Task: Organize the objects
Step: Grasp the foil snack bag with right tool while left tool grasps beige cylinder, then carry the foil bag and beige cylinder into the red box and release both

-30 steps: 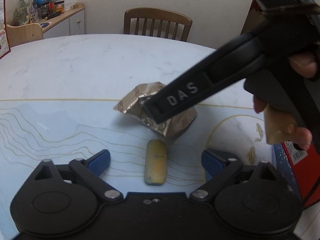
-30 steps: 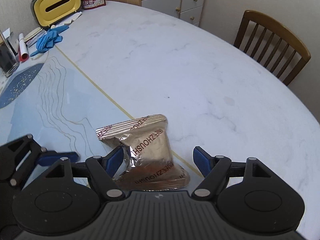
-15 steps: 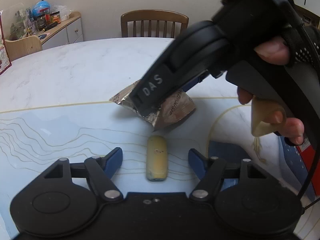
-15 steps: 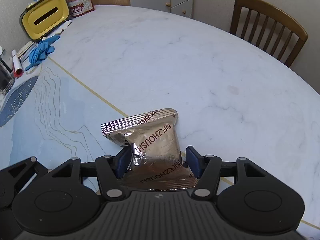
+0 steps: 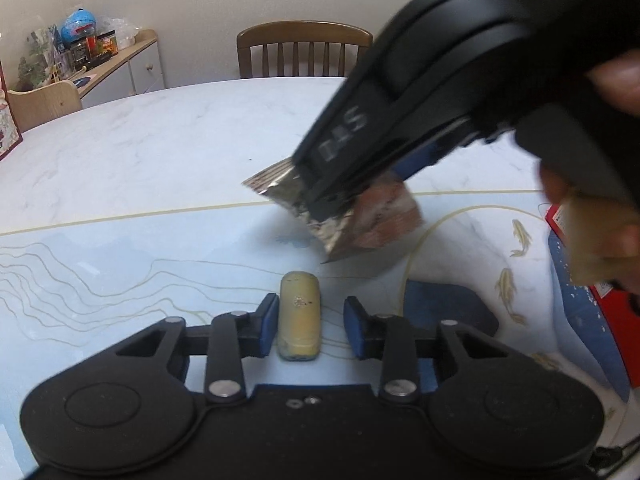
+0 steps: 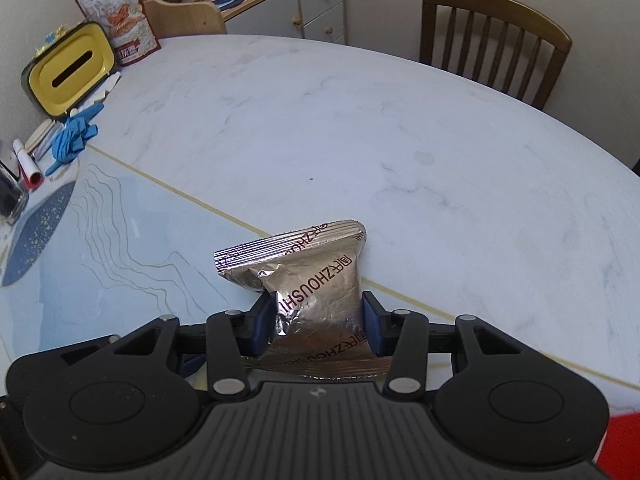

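My left wrist view is half blocked: the black body of the right gripper (image 5: 340, 196) crosses the upper right, blurred, with the person's hand (image 5: 592, 216) around its handle cut off at the frame's edge. It hides the middle of the crinkled silver foil snack packet (image 6: 316, 296), so from that side I see only the packet's crimped end and a reddish blurred corner. A red box (image 5: 576, 216) at the right edge is mostly hidden behind the hand, and I cannot read its print.

Around the round white marble tabletop (image 6: 360, 128) I see a brown wooden slat-back chair (image 6: 492, 40) at the far edge, a yellow-lidded tissue box (image 6: 68, 76) and crumpled blue gloves (image 6: 74, 136) along the left edge, and a printed snack bag (image 6: 116, 28) standing behind the tissue box. A pale blue mat with thin gold lines (image 6: 100, 248) covers the near part of the tabletop.

In the right wrist view the right gripper's blue-padded jaws are pressed against both sides of the foil packet, pinching it at its waist; the left wrist view shows the packet off the surface, above the mat's far border.

The left gripper (image 5: 310, 326) has its jaws narrowed around a small yellow rounded bar (image 5: 299, 322) lying on the mat near the tabletop's near edge. The left pad sits just beside the bar, a narrow gap shows at the right pad, so the jaws are not yet clamped.
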Demonstrator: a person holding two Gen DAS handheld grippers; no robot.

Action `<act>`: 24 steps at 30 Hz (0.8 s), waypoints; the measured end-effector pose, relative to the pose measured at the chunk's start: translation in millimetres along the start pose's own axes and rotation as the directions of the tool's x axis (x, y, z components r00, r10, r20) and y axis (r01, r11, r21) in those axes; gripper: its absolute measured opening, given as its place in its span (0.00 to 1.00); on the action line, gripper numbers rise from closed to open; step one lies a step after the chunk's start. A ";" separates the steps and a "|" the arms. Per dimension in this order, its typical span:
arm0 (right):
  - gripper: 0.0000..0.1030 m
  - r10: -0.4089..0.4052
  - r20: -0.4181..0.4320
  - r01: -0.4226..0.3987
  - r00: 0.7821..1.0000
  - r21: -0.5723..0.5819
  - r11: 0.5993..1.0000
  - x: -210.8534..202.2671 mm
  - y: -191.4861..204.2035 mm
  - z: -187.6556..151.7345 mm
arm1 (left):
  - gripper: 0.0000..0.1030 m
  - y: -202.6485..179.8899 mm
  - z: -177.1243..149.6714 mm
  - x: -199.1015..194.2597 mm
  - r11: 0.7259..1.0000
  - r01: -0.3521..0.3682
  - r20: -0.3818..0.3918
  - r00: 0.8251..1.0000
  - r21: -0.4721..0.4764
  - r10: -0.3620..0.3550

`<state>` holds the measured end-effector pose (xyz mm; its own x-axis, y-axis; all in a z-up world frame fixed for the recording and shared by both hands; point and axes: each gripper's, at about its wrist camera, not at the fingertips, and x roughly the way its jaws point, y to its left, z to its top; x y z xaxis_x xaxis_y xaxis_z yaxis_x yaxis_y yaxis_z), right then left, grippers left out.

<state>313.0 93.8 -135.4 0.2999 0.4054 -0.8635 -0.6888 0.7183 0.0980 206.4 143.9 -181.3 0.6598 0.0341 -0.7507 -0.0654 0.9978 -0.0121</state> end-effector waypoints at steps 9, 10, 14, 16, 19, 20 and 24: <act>0.44 -0.023 0.022 0.021 1.000 0.077 0.997 -48.9 -11.5 -27.4 | 0.19 9.5 2.4 -2.3 0.999 -0.014 -0.013 1.000 -0.039 0.013; 0.44 -0.023 0.027 0.021 0.999 0.083 0.996 -55.0 -13.1 -31.1 | 0.19 7.3 5.3 -0.5 0.999 -0.017 -0.015 1.000 -0.038 0.017; 0.44 -0.029 0.048 0.023 0.998 0.109 0.994 -80.7 -20.4 -46.4 | 0.18 5.2 7.3 -3.6 0.998 -0.026 -0.034 0.999 -0.059 0.024; 0.44 -0.030 0.062 0.022 0.998 0.122 0.992 -94.2 -25.5 -54.2 | 0.18 5.9 9.1 -6.4 0.997 -0.025 -0.040 0.999 -0.077 0.022; 0.44 -0.033 0.076 0.022 0.997 0.149 0.989 -113.2 -33.4 -67.1 | 0.18 4.8 13.4 -13.3 0.995 -0.020 -0.039 0.999 -0.094 0.016; 0.44 -0.035 0.081 0.022 0.996 0.159 0.987 -119.5 -36.6 -71.8 | 0.18 3.7 15.4 -16.2 0.995 -0.017 -0.038 0.999 -0.096 0.013; 0.44 -0.033 0.108 0.012 0.994 0.189 0.982 -145.9 -47.4 -90.0 | 0.18 -6.1 22.7 -35.2 0.995 0.003 -0.021 1.000 -0.104 -0.005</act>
<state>242.5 -50.3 -58.6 0.3922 0.4402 -0.8077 -0.5480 0.8171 0.1792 200.5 138.0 -139.9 0.6442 0.0275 -0.7644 -0.1404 0.9866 -0.0828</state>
